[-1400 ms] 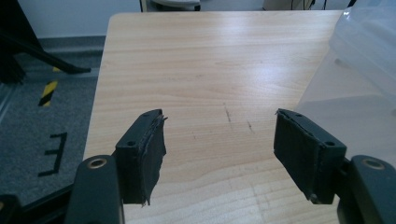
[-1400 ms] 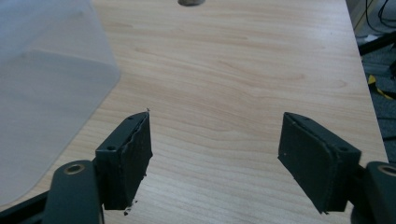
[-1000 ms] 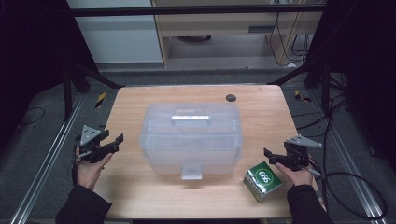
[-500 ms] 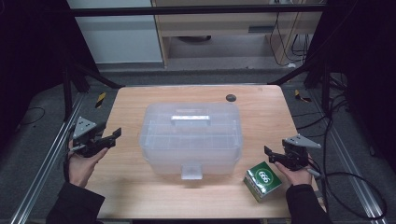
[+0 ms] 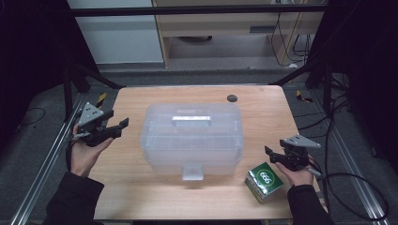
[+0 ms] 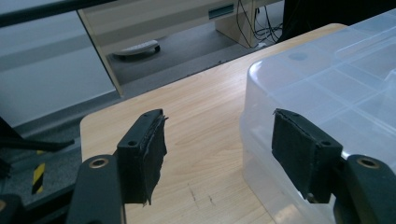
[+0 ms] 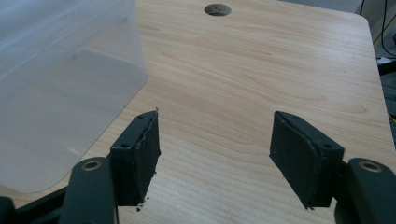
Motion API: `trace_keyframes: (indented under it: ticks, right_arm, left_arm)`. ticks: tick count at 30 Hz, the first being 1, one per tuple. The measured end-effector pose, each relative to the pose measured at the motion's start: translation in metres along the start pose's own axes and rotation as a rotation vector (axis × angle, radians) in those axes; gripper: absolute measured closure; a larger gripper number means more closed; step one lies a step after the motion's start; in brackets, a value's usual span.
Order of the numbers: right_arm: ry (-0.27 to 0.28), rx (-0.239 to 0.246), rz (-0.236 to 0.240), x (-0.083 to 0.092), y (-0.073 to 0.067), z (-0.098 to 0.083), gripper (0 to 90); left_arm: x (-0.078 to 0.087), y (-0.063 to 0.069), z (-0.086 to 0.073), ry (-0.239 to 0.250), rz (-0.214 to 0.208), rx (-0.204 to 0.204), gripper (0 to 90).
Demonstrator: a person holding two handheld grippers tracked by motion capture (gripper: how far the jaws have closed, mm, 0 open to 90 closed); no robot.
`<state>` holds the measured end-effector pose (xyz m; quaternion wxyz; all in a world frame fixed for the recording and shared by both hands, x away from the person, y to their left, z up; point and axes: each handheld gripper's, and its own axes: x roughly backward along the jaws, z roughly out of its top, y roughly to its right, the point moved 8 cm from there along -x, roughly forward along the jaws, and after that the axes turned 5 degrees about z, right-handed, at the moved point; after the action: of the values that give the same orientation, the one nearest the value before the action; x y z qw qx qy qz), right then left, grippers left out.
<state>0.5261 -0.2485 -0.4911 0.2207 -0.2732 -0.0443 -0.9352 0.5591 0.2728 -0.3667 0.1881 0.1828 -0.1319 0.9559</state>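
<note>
Box: a clear plastic storage box (image 5: 191, 140) with its lid on sits in the middle of the wooden counter (image 5: 263, 112), the latch facing the person.
Left gripper: the left gripper (image 5: 123, 125) is held off the counter just left of the box, jaws wide with nothing between them; in the left gripper view (image 6: 219, 149) the box's rounded corner lies beyond the right jaw.
Right gripper: the right gripper (image 5: 269, 153) is near the box's right side, its jaws have just been closing, still apart and empty (image 7: 215, 149).
Carton: a green carton (image 5: 264, 182) lies just beside the right hand.
Hole: a dark round hole (image 5: 231, 98) behind the box.
</note>
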Motion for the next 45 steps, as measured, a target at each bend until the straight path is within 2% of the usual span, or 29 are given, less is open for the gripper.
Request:
trace_keyframes:
  ticks: [2, 5, 6, 8, 10, 11, 13, 14, 18, 19, 22, 25, 26, 27, 29, 31, 32, 33, 45]
  right_arm:
    - [-0.005, 0.011, -0.004, 0.0, -0.001, 0.0, 33.0]
    - [-0.008, 0.024, 0.0, 0.0, -0.002, 0.0, 32.5]
    - [-0.011, 0.027, -0.001, 0.0, -0.003, 0.0, 32.3]
    - [-0.011, 0.029, -0.002, 0.0, -0.003, 0.0, 32.2]
    - [-0.009, 0.033, 0.003, -0.001, -0.003, 0.001, 31.4]
    - [-0.007, 0.034, 0.006, -0.001, -0.004, 0.001, 31.4]
    - [-0.01, 0.036, 0.007, -0.001, -0.004, 0.0, 31.4]
    - [-0.012, 0.038, 0.008, -0.001, -0.004, 0.0, 31.5]
    - [-0.016, 0.035, 0.014, -0.001, -0.006, 0.0, 31.5]
    - [-0.016, 0.045, 0.01, -0.001, -0.005, -0.001, 31.5]
    - [-0.019, 0.048, 0.011, -0.001, -0.005, -0.001, 31.4]
    - [-0.023, 0.048, 0.012, -0.002, -0.005, -0.002, 30.9]
    - [-0.023, 0.048, 0.012, -0.002, -0.005, -0.002, 30.9]
    - [-0.024, 0.049, 0.014, -0.002, -0.005, -0.002, 30.7]
    - [-0.028, 0.05, 0.014, -0.003, -0.006, -0.003, 30.5]
    - [-0.031, 0.05, 0.015, -0.003, -0.006, -0.003, 30.5]
    - [-0.031, 0.051, 0.015, -0.003, -0.006, -0.003, 30.5]
    - [-0.033, 0.052, 0.014, -0.003, -0.006, -0.003, 30.5]
    - [-0.039, 0.055, 0.02, -0.004, -0.006, -0.003, 30.1]
  left_arm:
    - [-0.001, 0.003, 0.008, 0.02, -0.009, -0.031, 34.3]
    - [0.001, 0.006, 0.012, 0.008, -0.008, -0.045, 34.0]
    - [0.001, 0.008, 0.019, 0.016, -0.01, -0.076, 34.2]
    - [0.002, 0.01, 0.021, 0.013, -0.016, -0.086, 35.2]
    - [0.002, 0.015, 0.027, 0.013, -0.028, -0.116, 35.9]
    - [0.003, 0.019, 0.031, 0.011, -0.041, -0.146, 36.2]
    - [0.003, 0.021, 0.033, 0.01, -0.043, -0.156, 36.6]
    - [0.003, 0.023, 0.036, 0.005, -0.051, -0.182, 36.6]
    - [0.003, 0.03, 0.044, 0.01, -0.074, -0.229, 36.9]
    - [0.003, 0.03, 0.044, 0.01, -0.074, -0.229, 37.2]
    - [0.002, 0.041, 0.049, 0.014, -0.096, -0.263, 37.5]
    - [0.002, 0.047, 0.053, -0.006, -0.107, -0.323, 37.5]
    - [0.002, 0.047, 0.053, -0.006, -0.107, -0.323, 37.6]
    - [0.002, 0.05, 0.055, -0.009, -0.115, -0.344, 37.6]
    - [0.003, 0.056, 0.06, -0.009, -0.149, -0.365, 37.8]
    - [0.003, 0.059, 0.063, -0.018, -0.159, -0.392, 38.3]
    - [0.003, 0.059, 0.063, -0.018, -0.159, -0.392, 38.3]
    - [0.002, 0.062, 0.065, -0.026, -0.166, -0.414, 38.6]
    - [0.002, 0.082, 0.074, -0.046, -0.213, -0.521, 42.0]
